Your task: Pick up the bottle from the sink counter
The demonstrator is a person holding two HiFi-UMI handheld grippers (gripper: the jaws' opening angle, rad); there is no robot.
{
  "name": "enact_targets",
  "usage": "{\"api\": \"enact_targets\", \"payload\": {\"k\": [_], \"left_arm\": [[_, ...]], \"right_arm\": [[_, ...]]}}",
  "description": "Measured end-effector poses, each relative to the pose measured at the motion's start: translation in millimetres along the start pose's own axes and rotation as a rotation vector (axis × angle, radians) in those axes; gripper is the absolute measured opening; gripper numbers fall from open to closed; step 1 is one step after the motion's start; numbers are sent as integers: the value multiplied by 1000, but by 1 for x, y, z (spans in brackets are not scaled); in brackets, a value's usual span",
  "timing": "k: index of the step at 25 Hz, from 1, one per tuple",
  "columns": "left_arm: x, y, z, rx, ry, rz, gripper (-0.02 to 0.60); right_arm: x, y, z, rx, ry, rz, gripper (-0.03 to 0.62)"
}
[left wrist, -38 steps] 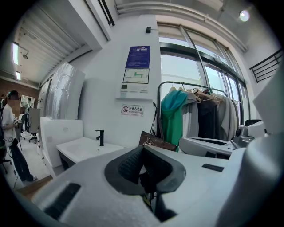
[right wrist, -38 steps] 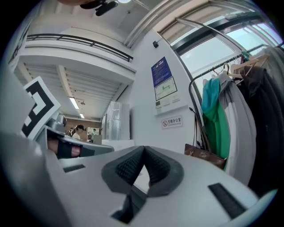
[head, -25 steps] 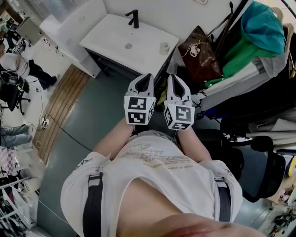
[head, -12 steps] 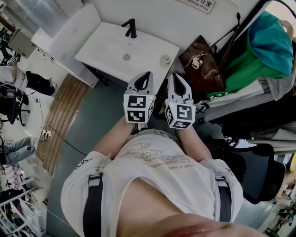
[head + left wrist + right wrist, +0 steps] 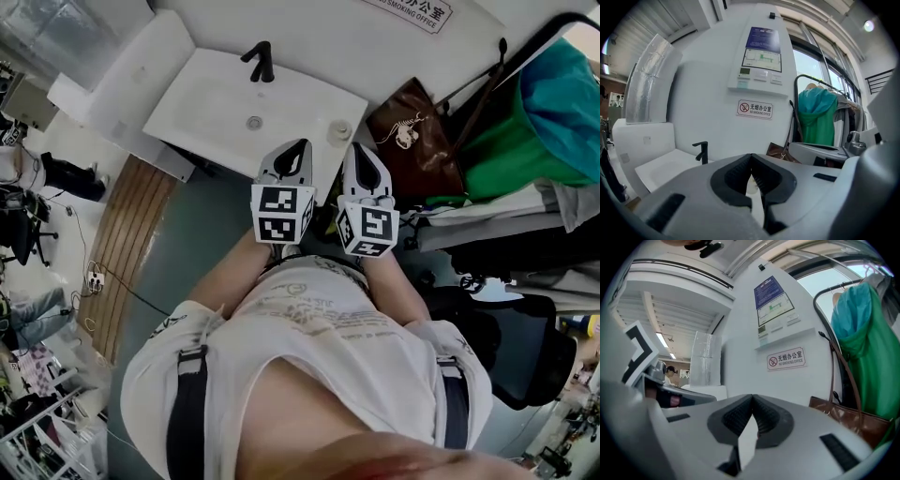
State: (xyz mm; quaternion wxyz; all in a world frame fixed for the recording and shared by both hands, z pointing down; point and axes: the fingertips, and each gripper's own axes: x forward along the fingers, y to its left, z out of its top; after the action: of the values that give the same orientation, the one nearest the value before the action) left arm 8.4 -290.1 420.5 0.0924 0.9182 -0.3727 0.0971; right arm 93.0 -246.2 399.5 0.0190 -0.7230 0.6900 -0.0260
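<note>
At the right front corner of the white sink counter: one small bottle. It is pale, squat and round, upright, and stands apart from the basin drain. It is too small in the head view for me to say plastic or glass. Nothing touches it, and it sits just ahead of my right tool.

Left gripper: grey moulded shell, black ribbed pads, marker cube on its back. The jaws are closed tip to tip on nothing. A pale shape shows through the hollow behind the tips in its own view, possibly the bottle beyond. I hold it out before my body, nose toward the counter edge. I judge this to be the approach, with nothing to grip yet.

Right gripper: same build, clenched and empty, carried beside the left one, close but apart. It points nearer the bottle, so it is likely the one to take it. Its jaws would have to part first.

Black tap: matte, angular, at the back of the basin.

Brown handbag: glossy and slumped against the wall just right of the counter, near the bottle. A reach should keep off its straps.

Teal and green garments: soft cloth hanging on a rack.

No-smoking sign: flat plate on the white wall.

Slatted wooden mat: on the floor left of the counter.
</note>
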Motion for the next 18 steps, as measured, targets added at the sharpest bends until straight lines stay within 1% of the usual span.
{"api": "enact_targets", "payload": {"k": [4, 9, 12, 14, 16, 18], "left_arm": [[12, 5, -1, -9, 10, -6, 20], [22, 5, -7, -15, 30, 6, 20], [29, 5, -8, -20, 43, 23, 20], [32, 4, -6, -10, 46, 35, 20], [34, 7, -5, 4, 49, 55, 20], [36, 10, -7, -2, 58, 77, 20]], "right_arm": [[9, -7, -6, 4, 13, -12, 25], [18, -18, -16, 12, 35, -6, 25], [28, -27, -20, 10, 42, 5, 25], [36, -34, -22, 11, 48, 11, 25], [44, -39, -21, 9, 42, 25, 25], [50, -41, -21, 1, 36, 43, 25]]}}
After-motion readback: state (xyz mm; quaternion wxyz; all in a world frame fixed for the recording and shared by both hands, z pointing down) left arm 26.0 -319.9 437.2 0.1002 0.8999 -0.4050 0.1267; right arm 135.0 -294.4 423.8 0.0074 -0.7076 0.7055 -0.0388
